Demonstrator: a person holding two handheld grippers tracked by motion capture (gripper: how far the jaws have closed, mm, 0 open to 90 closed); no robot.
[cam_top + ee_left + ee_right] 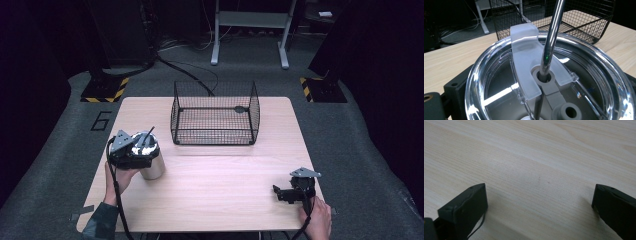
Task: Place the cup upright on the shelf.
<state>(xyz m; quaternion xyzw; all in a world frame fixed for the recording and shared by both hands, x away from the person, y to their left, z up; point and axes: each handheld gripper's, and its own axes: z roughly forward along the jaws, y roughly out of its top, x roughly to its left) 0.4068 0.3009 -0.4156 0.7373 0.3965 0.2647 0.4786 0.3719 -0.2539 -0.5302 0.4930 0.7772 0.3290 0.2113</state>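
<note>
Left hand-held gripper clamps the steel tumbler with clear lid and metal straw at left of the light wooden table, probably to steady it; right hand-held gripper rests at lower right, jaws apart, empty.

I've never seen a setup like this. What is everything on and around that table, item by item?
Light wooden table: one, centre.
Black wire-mesh basket: one, far middle of the table, nothing inside that I can see.
Shiny steel tumbler with clear plastic lid: one, silver, near-left of the table.
Metal straw: one, silver, standing through the lid's hole.
White desk frame: one, on the floor beyond.
Left tool: black, around the tumbler's top.
Right tool: black, jaws wide apart, low over bare wood, near-right.
Hands: two, at the near edge.
</note>
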